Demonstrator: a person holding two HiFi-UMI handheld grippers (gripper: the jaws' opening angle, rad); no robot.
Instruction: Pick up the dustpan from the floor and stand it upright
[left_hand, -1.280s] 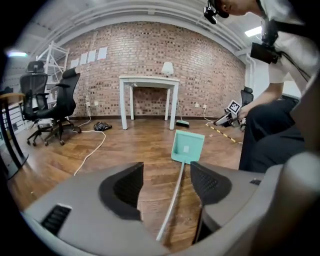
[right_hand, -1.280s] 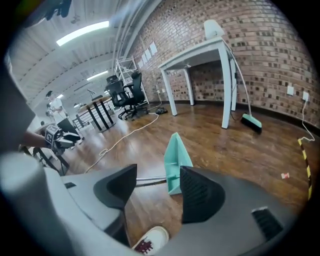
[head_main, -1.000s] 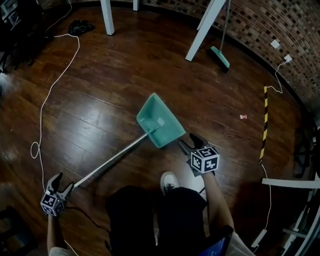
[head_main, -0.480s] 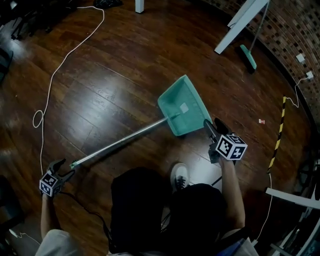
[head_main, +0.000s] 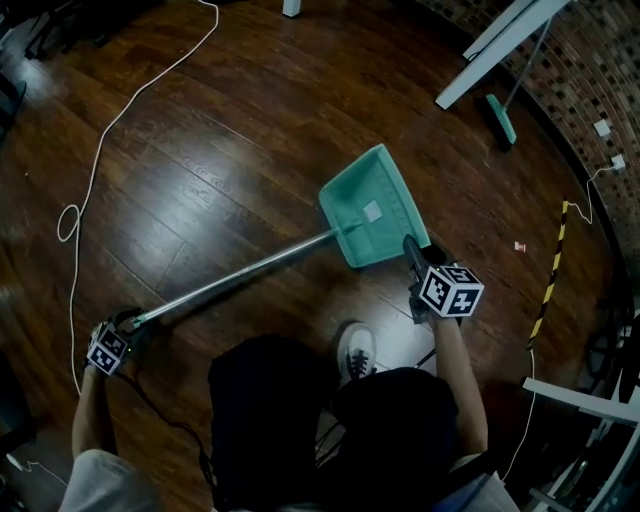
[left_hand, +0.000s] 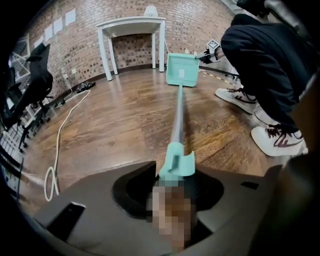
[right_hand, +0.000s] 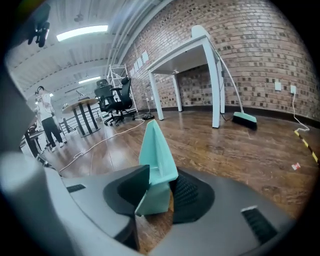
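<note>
Left claw (head_main: 126, 323) lowered, closed on handle end (left_hand: 176, 165); right claw (head_main: 411, 246) closed on dustpan (head_main: 365, 190) rim.

In my left gripper (left_hand: 172, 176) view, a blurred patch covers where the jaws meet the dustpan (left_hand: 182, 70) handle's cap. The red-and-white scrap (head_main: 519, 246) is too small for me to identify.

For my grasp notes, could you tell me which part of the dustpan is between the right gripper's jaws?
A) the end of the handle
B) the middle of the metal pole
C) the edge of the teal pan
C: the right gripper has just been closing its jaws, and its view shows the edge of the dustpan pinched between them.
</note>
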